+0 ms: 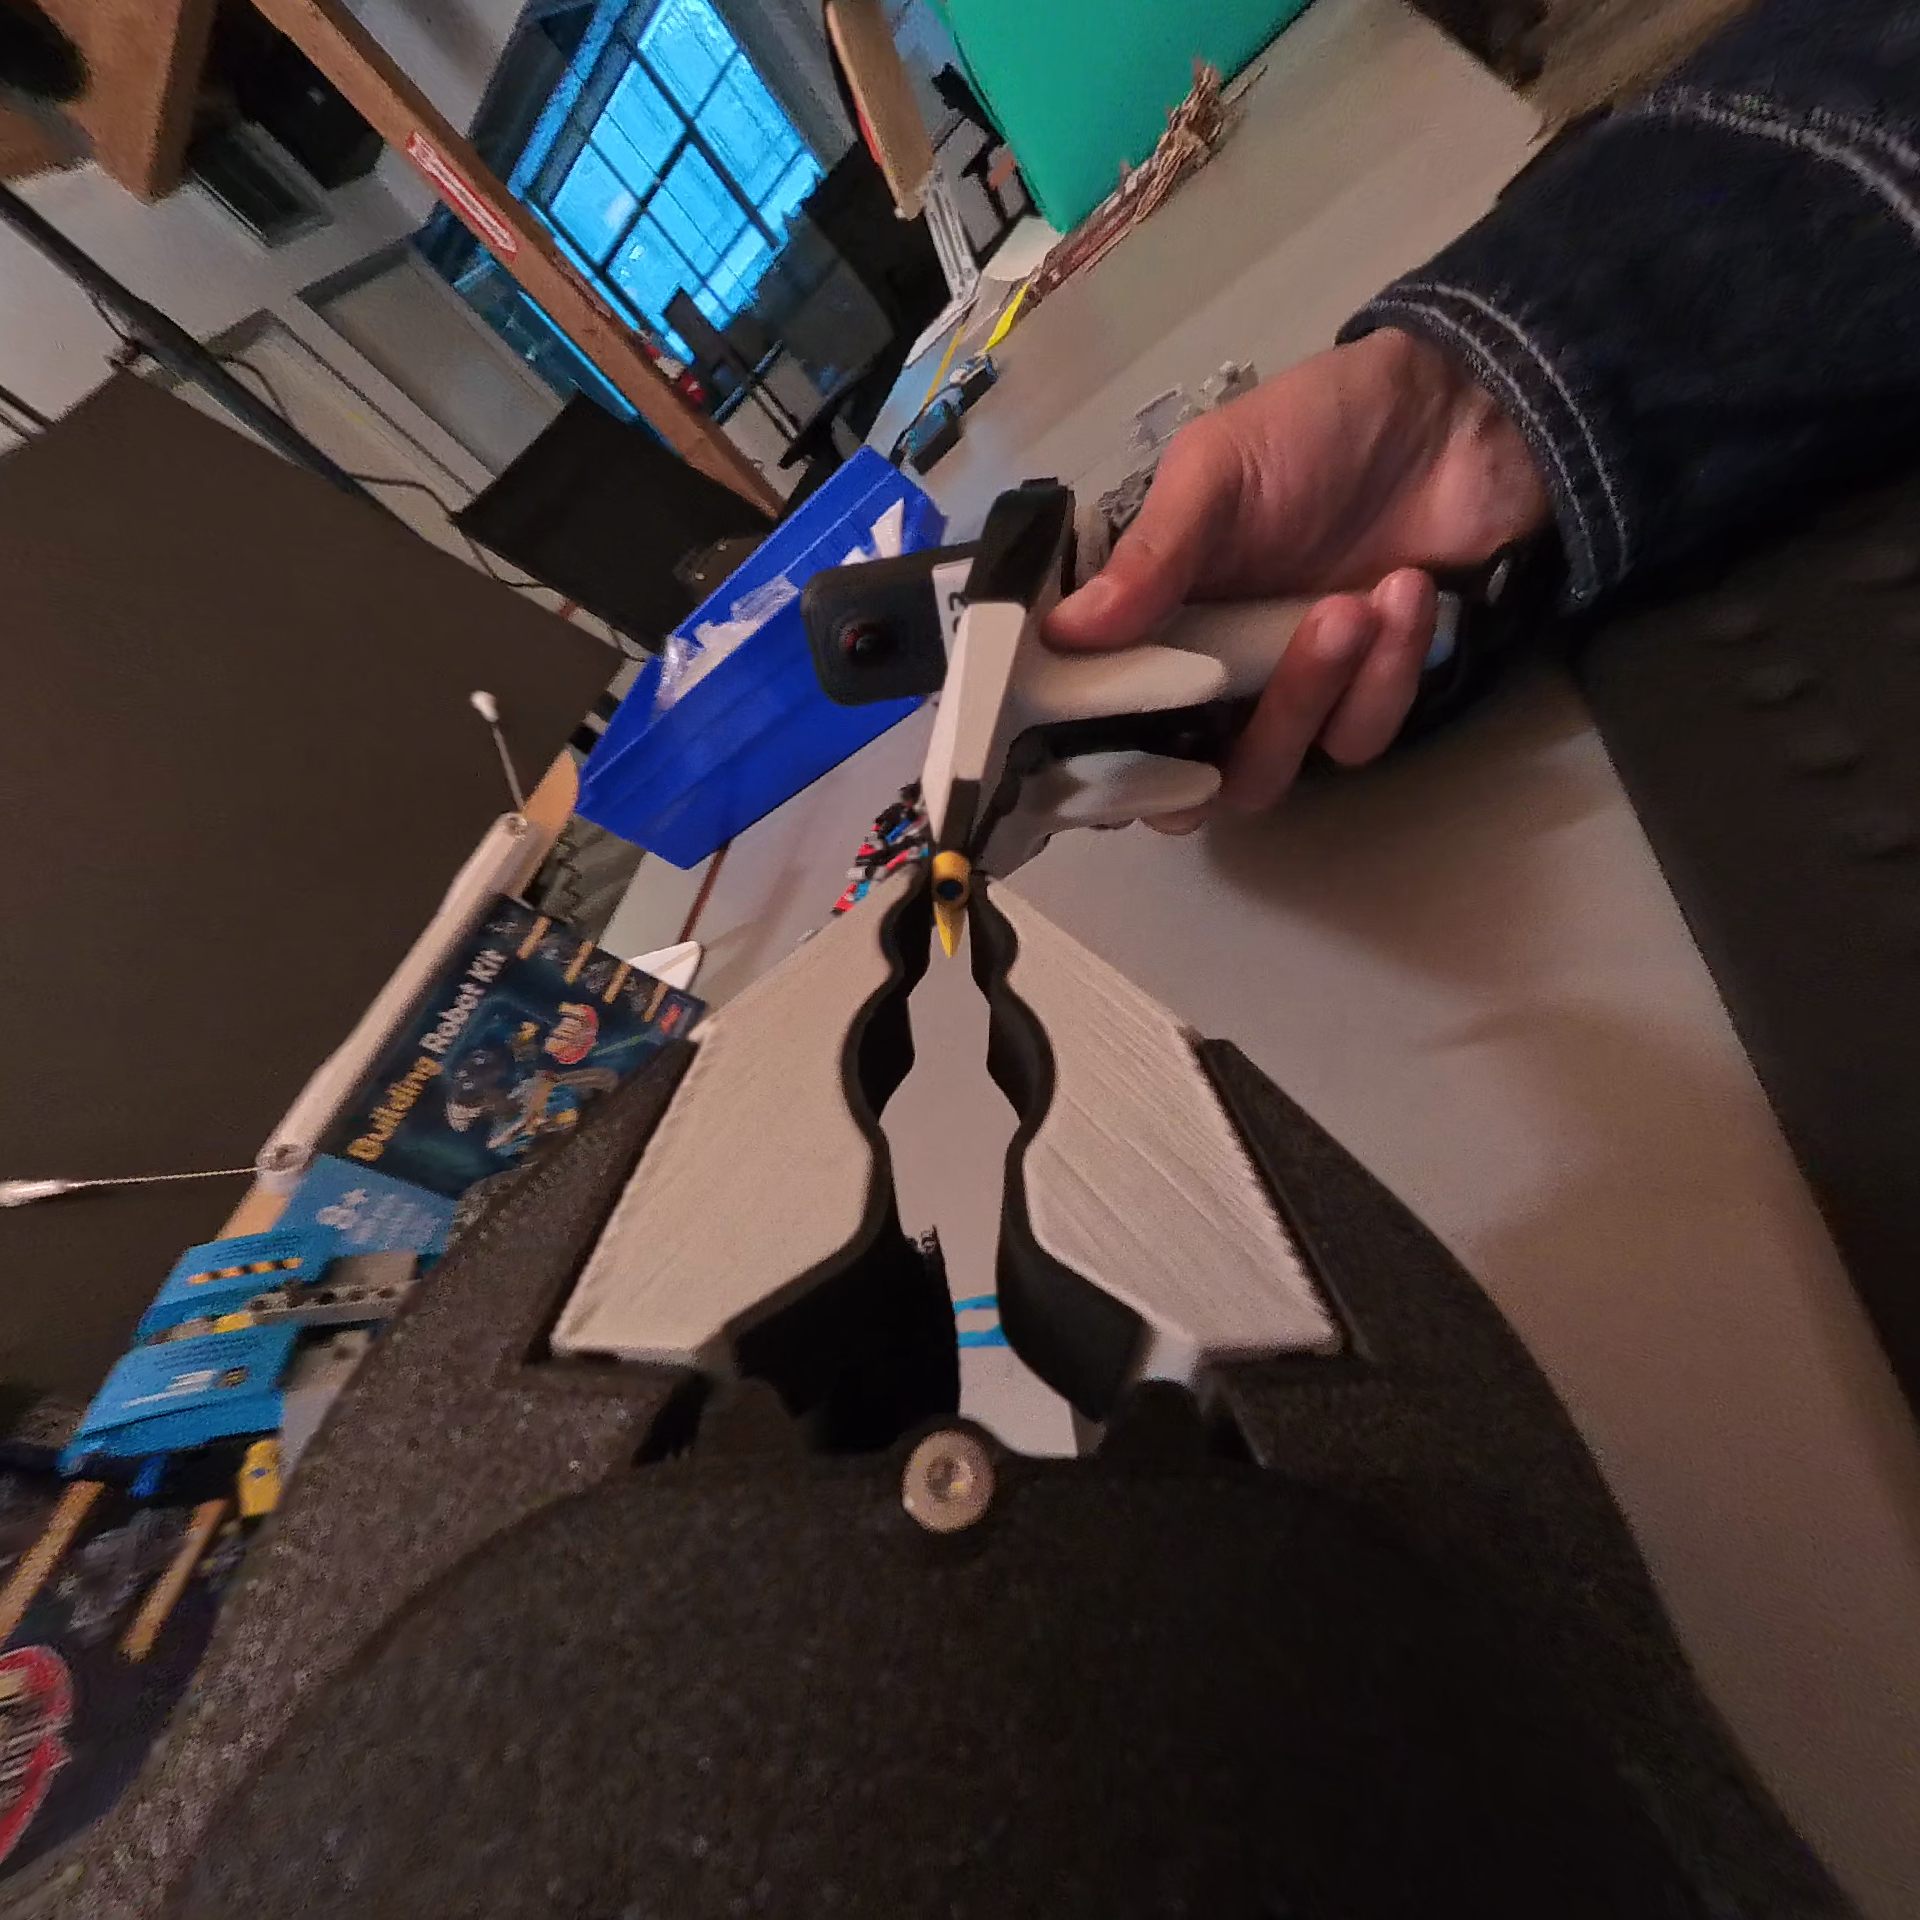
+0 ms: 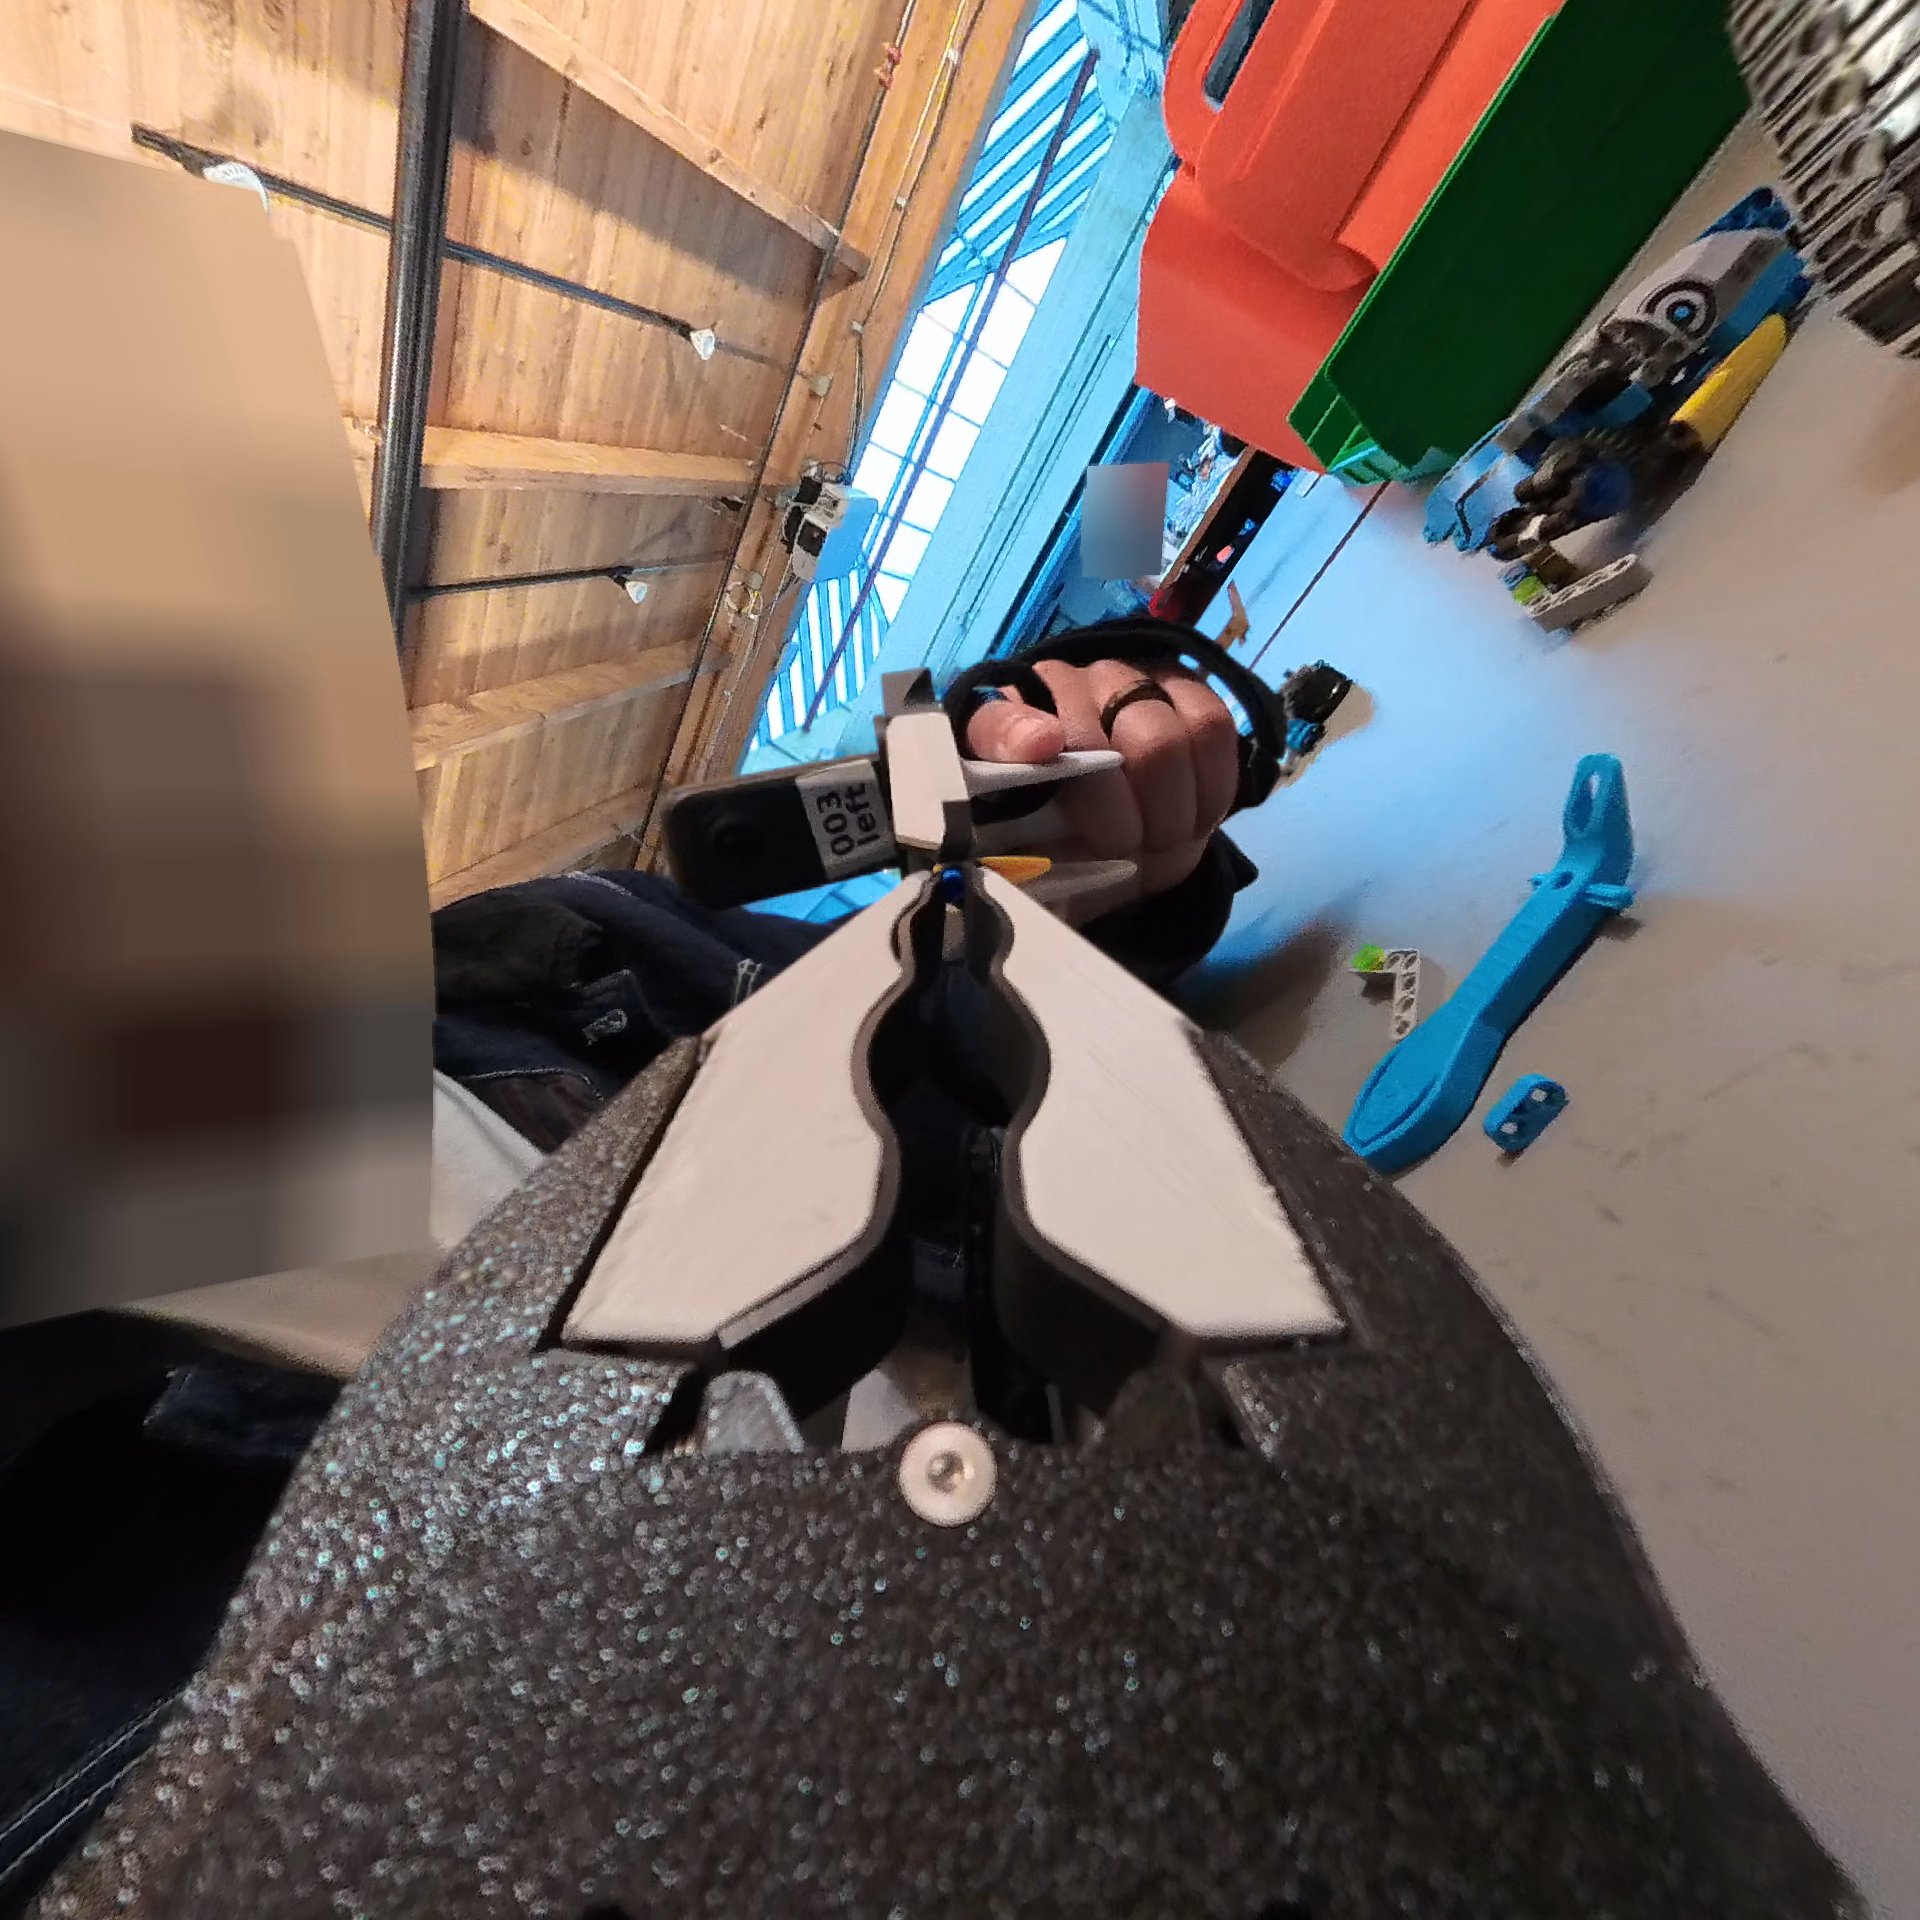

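Observation:
My left gripper (image 1: 948, 881) is shut on a small yellow pointed piece (image 1: 948, 914) with a blue pin end showing in its hole. In the left wrist view, my right gripper (image 1: 964, 831), held by a hand (image 1: 1299, 540) in a dark denim sleeve, meets it tip to tip from above. In the right wrist view, my right gripper (image 2: 948, 883) is shut on the small blue pin (image 2: 948, 885). The yellow piece (image 2: 1016, 869) sticks out to the right of it. The left gripper (image 2: 956, 844) sits just beyond, held by a hand (image 2: 1132, 758) wearing a ring. Both are held above the table.
A blue bin (image 1: 769, 665) and a robot kit box (image 1: 499, 1049) lie left of the left gripper. In the right wrist view, a long blue plastic part (image 2: 1496, 977), a small blue piece (image 2: 1524, 1112), a white angle beam (image 2: 1403, 971), a part-built robot model (image 2: 1621, 416), and green (image 2: 1507, 260) and orange (image 2: 1278, 208) bins sit on the grey table (image 2: 1714, 1351). The grippers are tip to tip, or close to it.

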A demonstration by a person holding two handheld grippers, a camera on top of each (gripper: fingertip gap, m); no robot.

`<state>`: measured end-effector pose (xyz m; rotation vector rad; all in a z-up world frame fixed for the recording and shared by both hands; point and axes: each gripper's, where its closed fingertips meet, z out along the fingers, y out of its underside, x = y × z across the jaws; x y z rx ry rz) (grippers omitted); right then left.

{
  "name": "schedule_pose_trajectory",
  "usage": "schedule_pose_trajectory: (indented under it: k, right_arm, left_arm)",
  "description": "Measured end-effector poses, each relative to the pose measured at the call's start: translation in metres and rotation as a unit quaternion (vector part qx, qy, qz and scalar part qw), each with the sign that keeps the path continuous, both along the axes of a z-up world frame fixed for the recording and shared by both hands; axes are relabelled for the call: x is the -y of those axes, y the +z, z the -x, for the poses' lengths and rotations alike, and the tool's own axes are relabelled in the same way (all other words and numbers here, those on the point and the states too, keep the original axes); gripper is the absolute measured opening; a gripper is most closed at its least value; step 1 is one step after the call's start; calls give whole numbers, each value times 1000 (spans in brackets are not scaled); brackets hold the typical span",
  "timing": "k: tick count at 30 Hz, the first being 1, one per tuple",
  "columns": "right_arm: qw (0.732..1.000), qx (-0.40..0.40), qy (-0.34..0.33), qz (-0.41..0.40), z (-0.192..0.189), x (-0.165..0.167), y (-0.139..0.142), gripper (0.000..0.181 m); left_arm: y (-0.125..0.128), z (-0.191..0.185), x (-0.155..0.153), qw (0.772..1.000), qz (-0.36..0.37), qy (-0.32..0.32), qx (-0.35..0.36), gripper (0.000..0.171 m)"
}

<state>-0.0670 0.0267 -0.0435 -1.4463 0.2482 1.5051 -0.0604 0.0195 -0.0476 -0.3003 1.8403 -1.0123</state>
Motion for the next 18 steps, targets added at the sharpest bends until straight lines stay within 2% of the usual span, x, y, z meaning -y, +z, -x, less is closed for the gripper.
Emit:
schedule_pose_trajectory:
  k: [5, 12, 18]
  right_arm:
    - [998, 54, 12, -4, 9, -1, -2, 0]
    - [997, 71, 26, -16, 16, 0, 0, 0]
    - [994, 98, 7, -36, 16, -1, 5, 0]
  left_arm:
    - [0, 10, -1, 1000, 7, 3, -9, 4]
    - [3, 19, -1, 1000, 25, -6, -15, 4]
    - [8, 19, -2, 995, 94, -11, -43, 5]
